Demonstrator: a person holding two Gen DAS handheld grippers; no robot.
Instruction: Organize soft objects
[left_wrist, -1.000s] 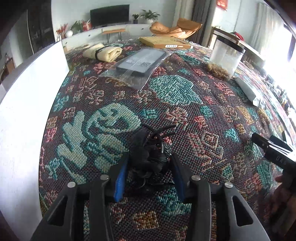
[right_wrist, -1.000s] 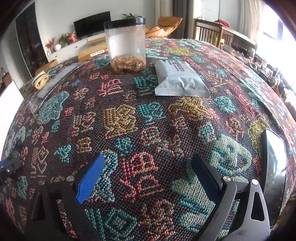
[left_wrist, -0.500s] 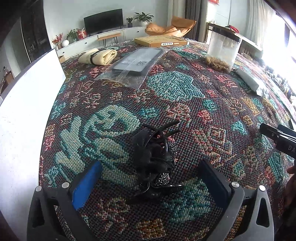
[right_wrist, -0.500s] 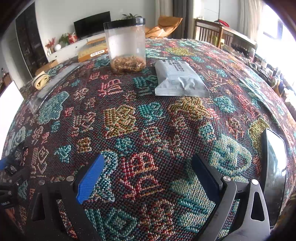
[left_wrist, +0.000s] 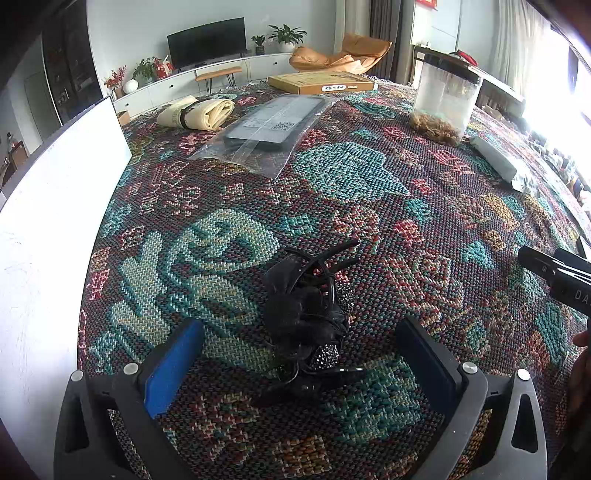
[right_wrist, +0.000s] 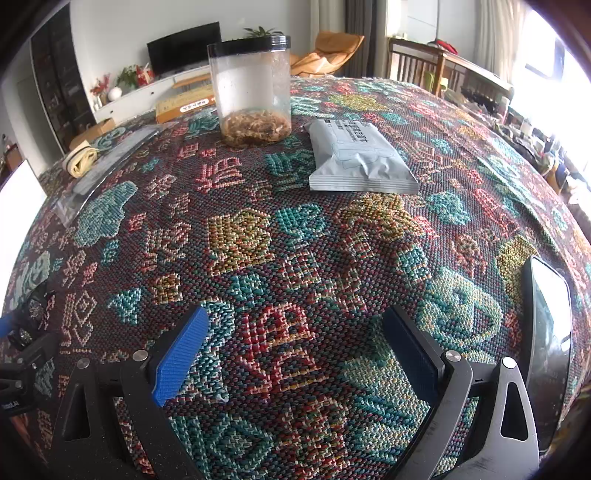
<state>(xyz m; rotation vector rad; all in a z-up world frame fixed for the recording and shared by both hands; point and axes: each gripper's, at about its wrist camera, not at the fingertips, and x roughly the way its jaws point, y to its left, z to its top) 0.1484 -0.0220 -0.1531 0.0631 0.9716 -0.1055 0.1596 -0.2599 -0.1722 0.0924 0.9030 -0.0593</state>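
Since a second ago the left gripper (left_wrist: 299, 354) has let go: its jaws, then pinched on the black furry hair accessory (left_wrist: 306, 317), now stand wide apart, and the accessory lies free on the patterned woven cloth (left_wrist: 369, 206) between the fingers, touching neither pad. The rest of the table looks unchanged.

In the left wrist view the accessory sits at about 6 o'clock, a dark tangle of fuzz, thin prongs and a sparkly patch. A clear bag holding a dark flat item (left_wrist: 273, 125) lies at 12 o'clock, a cream folded cloth with a black band (left_wrist: 199, 112) at 11 o'clock, a flat cardboard box (left_wrist: 321, 83) beyond them, and a clear jar with a black lid (left_wrist: 445, 101) at 1 o'clock. A white board (left_wrist: 48, 229) runs along the 9 o'clock edge.

The right gripper (right_wrist: 295, 354) hangs over bare cloth with its jaws spread and nothing between them. From its view the jar stands at 12 o'clock, a grey sealed pouch (right_wrist: 358, 158) just to its right, and a dark phone (right_wrist: 548, 332) lies at 4 o'clock.
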